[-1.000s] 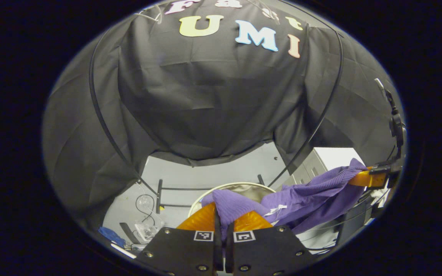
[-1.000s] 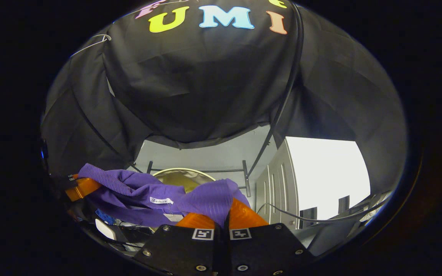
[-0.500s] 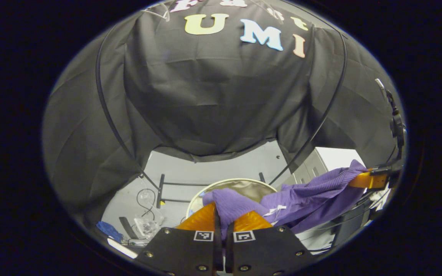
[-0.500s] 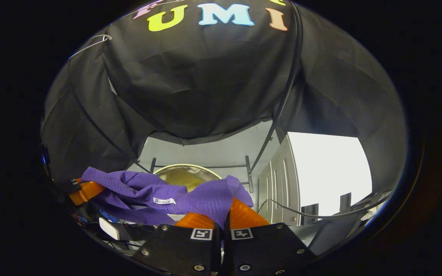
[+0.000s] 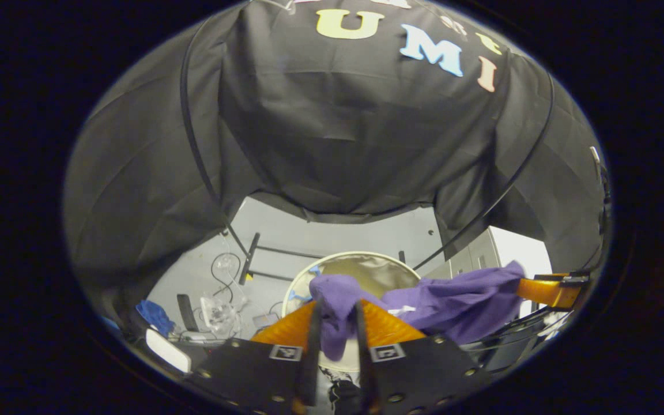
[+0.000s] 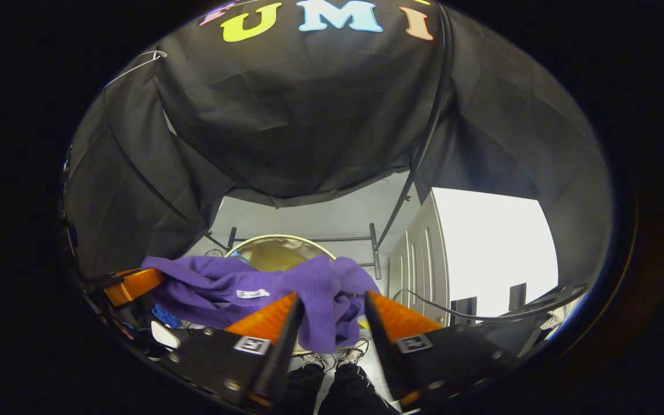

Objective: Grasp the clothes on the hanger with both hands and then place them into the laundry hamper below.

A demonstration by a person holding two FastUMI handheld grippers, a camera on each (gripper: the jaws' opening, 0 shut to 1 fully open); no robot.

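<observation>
A purple knitted garment (image 5: 447,300) hangs slung between both grippers above the round, light-rimmed laundry hamper (image 5: 361,255). In the left gripper view my left gripper (image 5: 336,305) has its fingers parted, with a bunch of the cloth sagging in the gap. The right gripper (image 5: 545,288) shows at the far right at the garment's other end. In the right gripper view my right gripper (image 6: 329,297) stands wide open, the garment (image 6: 217,285) drooping loosely between its fingers over the hamper (image 6: 277,237). The left gripper (image 6: 133,282) is at the left edge.
A white cabinet (image 6: 482,253) stands right of the hamper. Cables and small clutter (image 5: 217,305) and a blue item (image 5: 156,314) lie on the floor at left. A black rack foot (image 6: 303,253) sits behind the hamper. A person's legs and shoes (image 6: 338,369) are below.
Both grippers have dipped toward the hamper and their fingers have parted, the right widely, the left less. The garment, held taut before, now sags between them.
</observation>
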